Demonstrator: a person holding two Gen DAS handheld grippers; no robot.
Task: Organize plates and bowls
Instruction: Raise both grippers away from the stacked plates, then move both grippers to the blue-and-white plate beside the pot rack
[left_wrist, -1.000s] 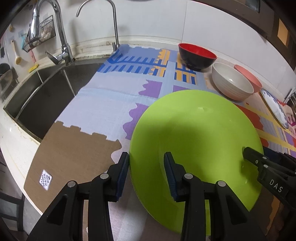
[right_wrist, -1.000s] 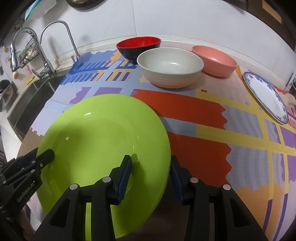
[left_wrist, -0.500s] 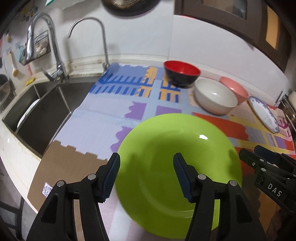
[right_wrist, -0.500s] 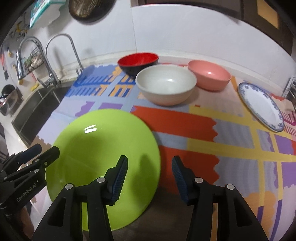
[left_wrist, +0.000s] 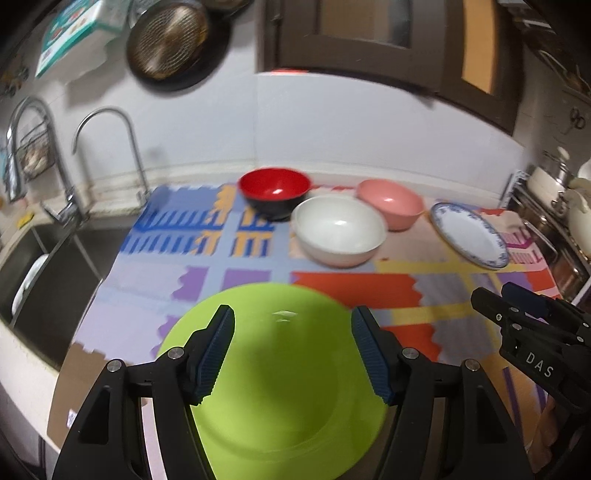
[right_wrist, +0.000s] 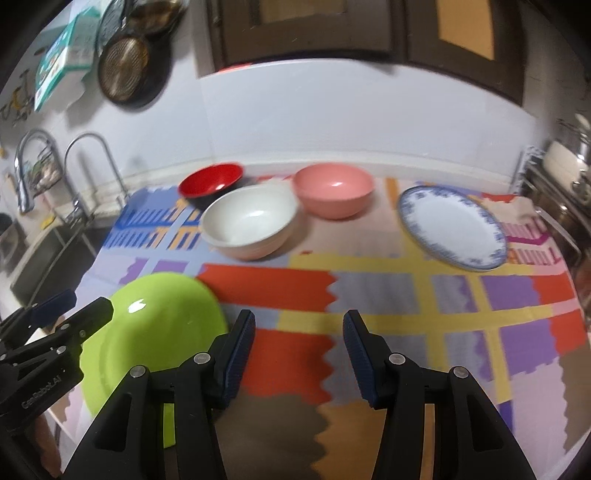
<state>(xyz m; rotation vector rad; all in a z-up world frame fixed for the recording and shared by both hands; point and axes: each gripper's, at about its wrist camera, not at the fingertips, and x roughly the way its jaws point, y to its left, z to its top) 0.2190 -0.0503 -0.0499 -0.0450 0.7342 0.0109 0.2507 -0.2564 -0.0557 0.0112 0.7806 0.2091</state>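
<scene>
A: What's on the mat?

B: I see the green plate flat at its near edge, and 3 bowls plus a blue-rimmed plate at the back.

A: Grippers?

B: My left gripper is above the green plate, jaws opening, empty. My right gripper is spread, holding nothing.

My left gripper points forward and down; its jaws are opening now and its blue ribbed pads press on nothing; my right gripper points down at about the same slope, and its jaws stand apart with nothing between them; from my left gripper I see the tip of my right gripper at the right side; from my right gripper the left one shows at the left side; the two do not touch.
</scene>
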